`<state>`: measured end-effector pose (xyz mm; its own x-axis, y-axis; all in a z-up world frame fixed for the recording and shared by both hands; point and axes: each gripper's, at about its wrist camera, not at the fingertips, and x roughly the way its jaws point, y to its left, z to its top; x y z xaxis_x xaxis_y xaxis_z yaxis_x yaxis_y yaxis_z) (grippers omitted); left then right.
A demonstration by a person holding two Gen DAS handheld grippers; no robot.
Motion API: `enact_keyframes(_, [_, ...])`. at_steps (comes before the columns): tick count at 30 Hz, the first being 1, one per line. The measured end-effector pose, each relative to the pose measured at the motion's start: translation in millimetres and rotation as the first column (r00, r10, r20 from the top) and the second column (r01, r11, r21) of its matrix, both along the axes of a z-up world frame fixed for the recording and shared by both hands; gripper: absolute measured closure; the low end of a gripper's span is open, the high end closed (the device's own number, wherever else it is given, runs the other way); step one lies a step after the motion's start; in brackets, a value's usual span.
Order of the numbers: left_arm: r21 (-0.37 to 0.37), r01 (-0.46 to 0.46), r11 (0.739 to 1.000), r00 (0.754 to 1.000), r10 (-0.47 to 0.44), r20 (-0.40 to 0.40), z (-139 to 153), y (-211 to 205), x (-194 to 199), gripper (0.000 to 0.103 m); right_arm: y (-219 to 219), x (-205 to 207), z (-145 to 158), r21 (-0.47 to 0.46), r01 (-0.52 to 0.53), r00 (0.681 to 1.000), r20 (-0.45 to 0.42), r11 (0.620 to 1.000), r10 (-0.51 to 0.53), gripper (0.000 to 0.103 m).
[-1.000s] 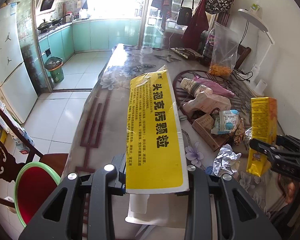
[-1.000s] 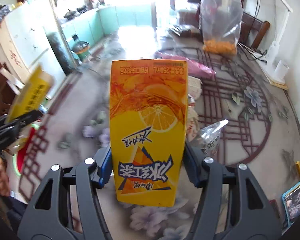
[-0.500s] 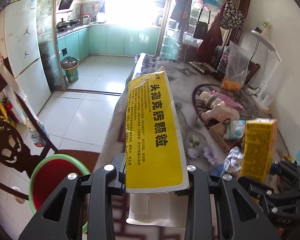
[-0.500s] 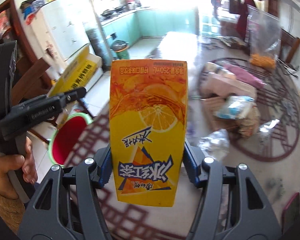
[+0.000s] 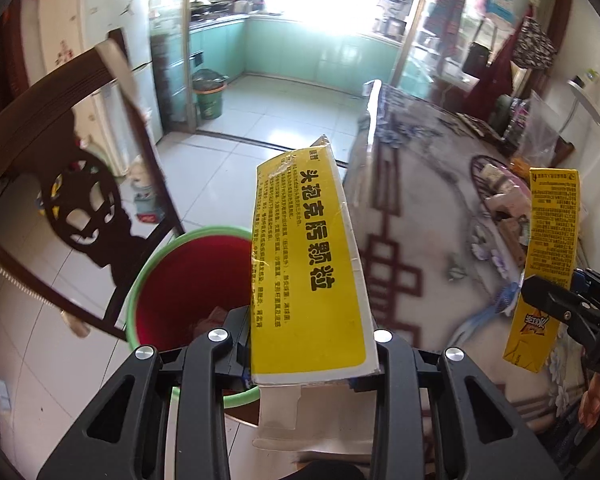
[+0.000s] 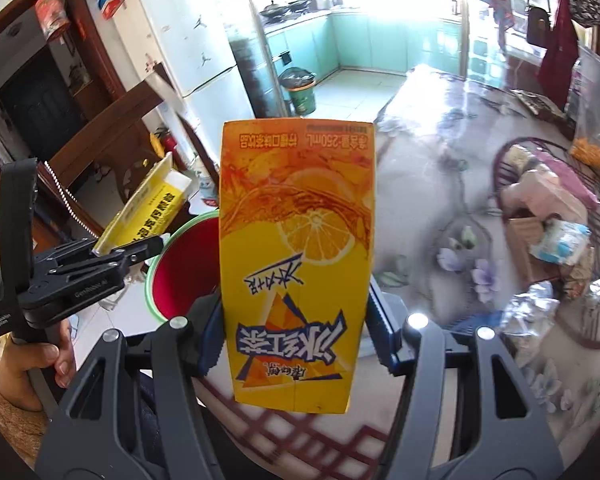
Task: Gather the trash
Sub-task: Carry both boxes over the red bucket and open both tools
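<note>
Left wrist view, from left to right: a dark carved chair [image 5: 72, 200] leans in the near left, and just right of it on the tiled floor stands the red bin with a green rim [image 5: 192, 280]. The left gripper [image 5: 300, 344] is clenched on the yellow medicine box [image 5: 308, 272], whose far end reaches up over the bin's right rim, next to the edge of the patterned table [image 5: 420, 240]. At the far right the right gripper [image 5: 564, 308] clamps the orange tea carton [image 5: 548, 256] above the table.

Right wrist view, same order: the left gripper [image 6: 132, 252] with its yellow box [image 6: 148, 212] hangs over the bin's [image 6: 180, 276] left side; the tea carton [image 6: 296, 264], gripped upside down between the blue pads [image 6: 214, 340] of the right gripper [image 6: 296, 344], sits at centre over the table edge; more wrappers and packets [image 6: 552, 232] lie on the table to the right.

The step in hand looks like dropping both items in the bin. To do it well, I would bring the long box fully over the red opening and tip its far end downward before letting go, since it could catch the rim or the chair. The carton should travel further left, clear of the table edge, and wait so the grippers do not collide.
</note>
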<state>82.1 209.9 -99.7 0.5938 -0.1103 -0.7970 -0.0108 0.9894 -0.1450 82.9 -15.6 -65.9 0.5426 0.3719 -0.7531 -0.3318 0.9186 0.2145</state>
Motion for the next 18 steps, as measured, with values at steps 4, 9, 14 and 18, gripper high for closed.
enact_keyframes(4, [-0.008, -0.048, 0.999, 0.999, 0.047, -0.015, -9.8, 20.4, -5.0, 0.074, 14.7, 2.3, -8.3, 0.001, -0.016, 1.000, -0.015, 1.000, 0.016, 0.045])
enact_keyframes(9, [-0.016, -0.077, 0.997, 0.997, 0.077, -0.023, -17.1, 33.1, -4.5, 0.075, 36.8, 7.2, -11.5, -0.026, -0.056, 0.998, -0.019, 0.998, 0.056, 0.045])
enact_keyframes(14, [-0.043, -0.085, 0.995, 0.996, 0.083, -0.042, -24.6, 39.9, 2.7, 0.075, 54.1, 13.9, -15.3, -0.033, -0.096, 0.995, -0.024, 0.995, 0.095, 0.045])
enact_keyframes(18, [-0.067, -0.123, 0.990, 0.992, 0.120, -0.042, -26.5, 50.8, 4.9, 0.075, 71.3, 19.6, -18.9, -0.026, -0.139, 0.990, -0.034, 0.990, 0.138, 0.045])
